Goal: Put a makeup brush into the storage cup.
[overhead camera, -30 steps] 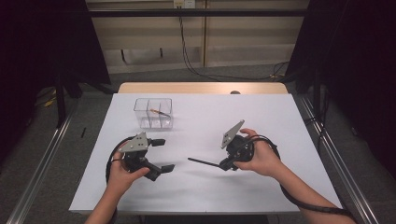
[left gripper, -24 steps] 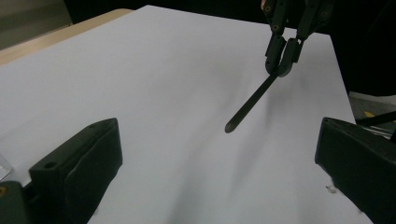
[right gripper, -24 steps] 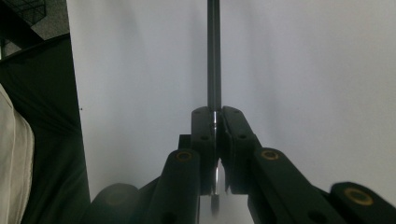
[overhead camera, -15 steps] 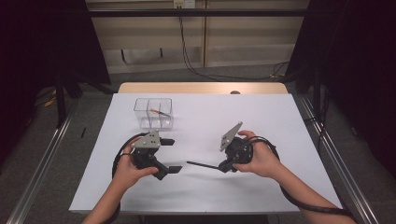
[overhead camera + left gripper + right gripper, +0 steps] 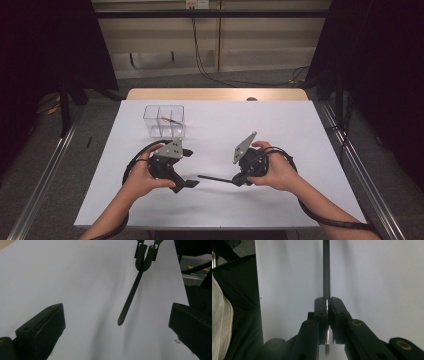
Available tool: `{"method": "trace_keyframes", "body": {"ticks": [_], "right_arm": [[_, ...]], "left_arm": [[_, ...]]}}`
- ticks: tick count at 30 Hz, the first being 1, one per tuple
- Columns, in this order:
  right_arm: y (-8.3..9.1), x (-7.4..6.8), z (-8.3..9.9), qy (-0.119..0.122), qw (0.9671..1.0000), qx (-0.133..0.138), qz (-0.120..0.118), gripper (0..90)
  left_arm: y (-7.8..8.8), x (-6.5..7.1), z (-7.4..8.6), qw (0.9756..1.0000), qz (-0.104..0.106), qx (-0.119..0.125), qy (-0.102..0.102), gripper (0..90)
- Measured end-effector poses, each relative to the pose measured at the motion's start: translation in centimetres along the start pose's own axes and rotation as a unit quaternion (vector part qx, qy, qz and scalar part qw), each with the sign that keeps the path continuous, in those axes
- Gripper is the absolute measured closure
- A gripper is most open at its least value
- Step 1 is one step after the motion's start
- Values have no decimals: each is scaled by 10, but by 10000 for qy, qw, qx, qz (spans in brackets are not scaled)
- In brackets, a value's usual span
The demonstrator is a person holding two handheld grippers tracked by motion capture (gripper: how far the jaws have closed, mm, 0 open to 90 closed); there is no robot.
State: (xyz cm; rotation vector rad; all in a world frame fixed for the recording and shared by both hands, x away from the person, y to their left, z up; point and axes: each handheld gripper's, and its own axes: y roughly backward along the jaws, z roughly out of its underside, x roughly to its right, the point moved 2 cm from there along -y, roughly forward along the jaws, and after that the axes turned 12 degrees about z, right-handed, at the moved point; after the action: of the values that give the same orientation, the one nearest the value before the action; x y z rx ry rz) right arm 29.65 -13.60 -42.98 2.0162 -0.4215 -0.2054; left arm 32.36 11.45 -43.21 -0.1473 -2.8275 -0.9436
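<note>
My right gripper (image 5: 236, 181) is shut on one end of a thin black rod (image 5: 215, 178), which points left just above the white table. Seen from the right gripper view, the jaws (image 5: 327, 302) pinch the rod (image 5: 326, 270) and it runs straight ahead. My left gripper (image 5: 190, 168) stands open a short way left of the rod's free tip. The left gripper view has the wide-apart jaws (image 5: 115, 332) facing the rod (image 5: 130, 297), with nothing between them. The other gripper (image 5: 145, 257) holds the rod's far end.
A clear plastic box (image 5: 164, 121) with compartments stands behind the left gripper, with a small orange-tipped piece (image 5: 170, 120) inside. The white table sheet (image 5: 300, 130) stretches to the right and back. Cables trail from both grippers.
The left gripper has moved right toward the rod's free tip and risen slightly. The right gripper and rod have stayed put.
</note>
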Motion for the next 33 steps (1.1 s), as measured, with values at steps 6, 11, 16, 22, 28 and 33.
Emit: {"method": "trace_keyframes", "body": {"ticks": [6, 11, 16, 22, 28, 33], "right_arm": [[-1, -2, -2, 43, 10000, -10, -13, 847], [0, -3, -3, 83, 10000, -20, -20, 848], [0, -5, -5, 124, 9999, 5, -40, 847], [0, -5, -6, 154, 9999, -27, -48, 847], [1, -6, -9, 200, 9998, 8, -62, 847], [1, -7, -12, 242, 9997, -2, -64, 847]], "left_arm": [[-6, 2, -7, 9992, 58, -383, -86, 6], [-11, 4, -14, 9970, 75, -742, -183, 39], [-12, 5, -20, 9957, 87, -891, -239, 89], [-11, 5, -25, 9933, 197, -1120, -228, 162], [-12, 6, -27, 9907, 326, -1314, -149, 277], [-13, 6, -30, 9889, 378, -1431, -144, 329]]}}
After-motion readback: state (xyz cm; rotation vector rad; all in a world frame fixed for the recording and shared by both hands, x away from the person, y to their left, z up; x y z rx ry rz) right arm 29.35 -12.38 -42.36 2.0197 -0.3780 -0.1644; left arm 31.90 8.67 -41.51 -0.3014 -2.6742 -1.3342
